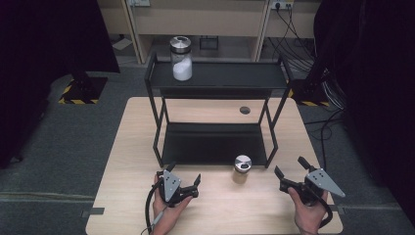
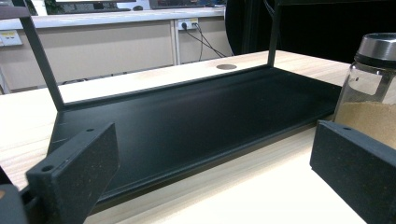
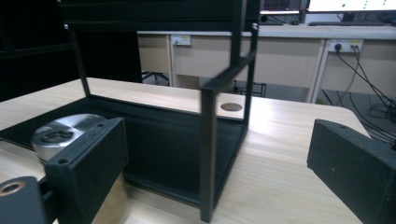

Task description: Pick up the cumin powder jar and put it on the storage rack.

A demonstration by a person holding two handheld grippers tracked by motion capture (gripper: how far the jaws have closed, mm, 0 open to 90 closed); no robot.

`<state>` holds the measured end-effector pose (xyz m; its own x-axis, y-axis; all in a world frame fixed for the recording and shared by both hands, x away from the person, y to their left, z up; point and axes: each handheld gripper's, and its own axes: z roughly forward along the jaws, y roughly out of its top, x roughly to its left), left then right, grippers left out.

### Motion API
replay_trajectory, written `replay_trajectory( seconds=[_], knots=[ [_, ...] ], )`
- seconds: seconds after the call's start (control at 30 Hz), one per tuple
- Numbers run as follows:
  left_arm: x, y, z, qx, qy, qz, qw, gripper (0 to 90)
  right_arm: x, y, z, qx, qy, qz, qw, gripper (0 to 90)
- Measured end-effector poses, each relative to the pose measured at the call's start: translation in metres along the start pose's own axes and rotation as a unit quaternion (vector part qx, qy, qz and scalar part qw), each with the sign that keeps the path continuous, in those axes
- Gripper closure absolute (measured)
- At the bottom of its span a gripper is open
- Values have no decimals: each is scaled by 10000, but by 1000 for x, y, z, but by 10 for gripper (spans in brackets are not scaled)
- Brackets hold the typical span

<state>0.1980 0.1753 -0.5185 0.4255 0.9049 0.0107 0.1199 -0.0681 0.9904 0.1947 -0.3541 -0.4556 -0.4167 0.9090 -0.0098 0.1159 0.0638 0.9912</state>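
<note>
A small glass jar (image 1: 242,169) with a metal lid and brown powder stands on the wooden table (image 1: 127,147), just in front of the black two-level rack (image 1: 215,142). A taller jar (image 1: 181,58) of white powder stands on the rack's top shelf, at its left. My left gripper (image 1: 184,175) rests open on the table left of the small jar (image 2: 373,88), which shows past its right jaw. My right gripper (image 1: 289,166) is open to the right of the small jar (image 3: 60,133), whose lid peeks over its left jaw. Nothing is held by either.
The rack's lower shelf (image 2: 196,116) lies flat and bare on the table. Its front right post (image 3: 208,154) stands close ahead of my right gripper. A round cable hole (image 1: 244,110) sits in the tabletop behind the rack. Grey floor surrounds the table.
</note>
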Motion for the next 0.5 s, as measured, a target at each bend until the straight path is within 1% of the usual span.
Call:
replay_trajectory(
  seconds=[0.17,0.27,0.4,0.5],
  knots=[
    [0,0,0,1,1,2,10000,3,6,2,5,18,137,-85,9999,54],
    [0,0,0,0,1,3,10000,3,10,3,8,22,266,-145,9995,53],
    [0,0,0,0,-2,7,10000,3,15,3,14,-41,526,-229,9983,51],
    [0,0,0,-6,1,6,10000,3,19,2,22,-32,746,-382,9965,51]
  ],
)
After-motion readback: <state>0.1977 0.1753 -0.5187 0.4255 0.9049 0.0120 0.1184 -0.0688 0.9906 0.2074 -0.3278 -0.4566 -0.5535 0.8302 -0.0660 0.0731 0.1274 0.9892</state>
